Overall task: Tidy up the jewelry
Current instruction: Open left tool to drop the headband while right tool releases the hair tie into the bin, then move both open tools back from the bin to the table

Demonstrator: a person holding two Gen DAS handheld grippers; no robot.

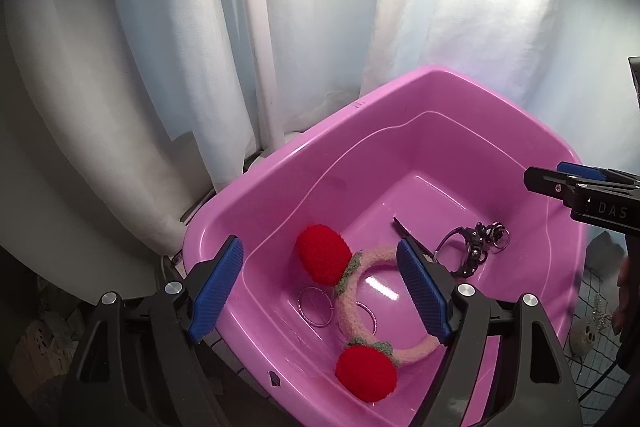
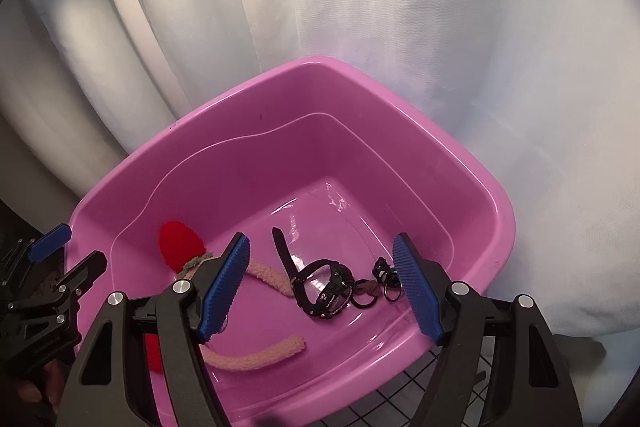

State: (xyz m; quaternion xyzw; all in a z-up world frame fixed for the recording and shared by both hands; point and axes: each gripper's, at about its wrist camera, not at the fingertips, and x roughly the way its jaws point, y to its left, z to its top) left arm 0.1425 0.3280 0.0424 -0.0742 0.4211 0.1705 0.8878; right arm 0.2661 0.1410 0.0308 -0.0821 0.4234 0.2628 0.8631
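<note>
Both grippers, left gripper [image 1: 320,291] and right gripper [image 2: 322,293], fill the lower frame, fingers spread wide and holding nothing, above a pink tub [image 1: 280,167]. Inside, at lower centre, lies a plush headband [image 1: 352,307] with red strawberries, a black watch [image 2: 326,291] to its right, then thin metal rings [image 1: 314,307].

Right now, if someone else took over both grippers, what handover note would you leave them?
Left gripper: open, empty, above the pink tub's near left side.
Right gripper: open, empty, above the tub's near right side.
In the tub: fuzzy headband with red strawberries, silver hoops beside it, black watch, small dark rings next to the watch.
Done: these pieces lie loose in the tub.
Left: a chain and a small skull-like piece seem to remain on the mesh outside; check there.
</note>
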